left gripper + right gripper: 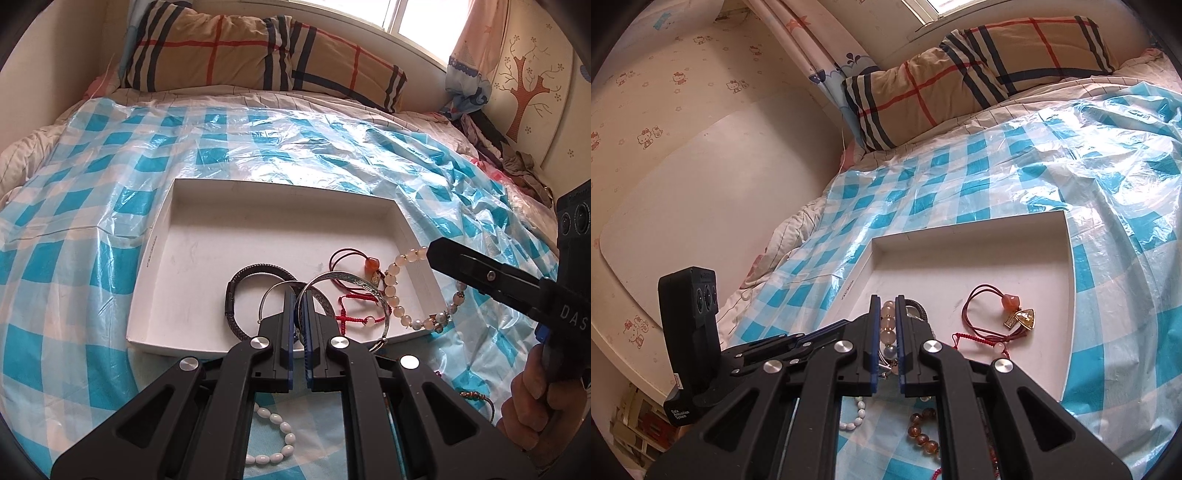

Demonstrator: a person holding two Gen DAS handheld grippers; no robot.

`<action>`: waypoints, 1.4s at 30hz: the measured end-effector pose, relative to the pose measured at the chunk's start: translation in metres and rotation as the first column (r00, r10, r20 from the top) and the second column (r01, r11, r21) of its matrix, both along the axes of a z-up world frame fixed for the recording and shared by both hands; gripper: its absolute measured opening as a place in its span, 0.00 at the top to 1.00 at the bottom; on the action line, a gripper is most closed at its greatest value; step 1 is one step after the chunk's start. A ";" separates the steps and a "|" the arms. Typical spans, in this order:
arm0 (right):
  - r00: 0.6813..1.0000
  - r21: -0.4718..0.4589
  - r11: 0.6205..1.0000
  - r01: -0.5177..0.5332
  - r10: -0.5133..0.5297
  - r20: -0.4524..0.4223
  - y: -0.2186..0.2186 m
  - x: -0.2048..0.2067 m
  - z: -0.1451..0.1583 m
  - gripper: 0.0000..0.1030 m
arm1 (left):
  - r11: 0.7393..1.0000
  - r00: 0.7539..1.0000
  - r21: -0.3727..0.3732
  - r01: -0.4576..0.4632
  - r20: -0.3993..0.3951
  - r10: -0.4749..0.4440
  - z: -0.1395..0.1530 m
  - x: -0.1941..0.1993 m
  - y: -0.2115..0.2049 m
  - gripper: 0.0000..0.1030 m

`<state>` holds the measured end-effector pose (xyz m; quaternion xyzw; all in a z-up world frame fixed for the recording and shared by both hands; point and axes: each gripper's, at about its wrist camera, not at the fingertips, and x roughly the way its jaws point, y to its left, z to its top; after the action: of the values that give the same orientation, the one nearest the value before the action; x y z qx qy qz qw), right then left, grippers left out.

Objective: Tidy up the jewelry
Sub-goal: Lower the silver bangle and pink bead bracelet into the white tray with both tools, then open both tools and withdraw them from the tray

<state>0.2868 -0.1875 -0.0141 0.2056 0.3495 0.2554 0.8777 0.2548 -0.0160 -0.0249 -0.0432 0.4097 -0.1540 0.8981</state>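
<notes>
I'm pinching the stiff, slippery silver bangle [345, 295] in my left gripper [300, 314] and the floppy bead bracelet [397, 284] in my right gripper [887, 325] over the white tray [207, 258], gripping rim and beads.

I see a bed [44, 162] carrying: plaid pillow [258, 51] at its head; blue-checked plastic sheet [92, 221] spread across it. On the sheet: white tray [207, 236], white bead bracelet [277, 435], amber bead bracelet [919, 432].
</notes>
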 end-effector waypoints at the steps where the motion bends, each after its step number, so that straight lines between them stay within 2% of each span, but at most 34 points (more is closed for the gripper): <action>1: 1.000 0.000 1.000 0.001 -0.001 -0.001 0.000 0.001 -0.001 0.92 | 1.000 1.000 0.002 0.000 0.000 0.000 -0.001 0.002 -0.001 0.96; 15: 1.000 -0.016 1.000 0.015 -0.016 -0.017 0.003 0.021 -0.019 0.92 | 1.000 1.000 0.025 0.003 -0.002 -0.003 -0.017 0.019 -0.006 0.96; 23: 0.999 -0.014 0.999 0.030 -0.030 -0.035 0.000 0.018 -0.020 0.91 | 0.999 1.000 0.040 -0.017 -0.007 0.017 -0.018 0.019 -0.002 0.95; 37: 0.998 -0.025 0.998 0.050 -0.050 -0.035 -0.025 -0.027 0.002 0.90 | 0.990 0.998 0.139 -0.021 0.064 0.012 0.011 -0.030 -0.004 0.91; 42: 0.998 -0.035 0.998 0.046 -0.047 -0.033 -0.029 -0.048 0.008 0.81 | 0.985 0.996 0.172 -0.019 0.093 0.003 0.023 -0.055 -0.007 0.85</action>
<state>0.2389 -0.2165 -0.0057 0.2031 0.3639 0.2254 0.8807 0.2000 -0.0229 -0.0019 0.0396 0.3793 -0.1149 0.9173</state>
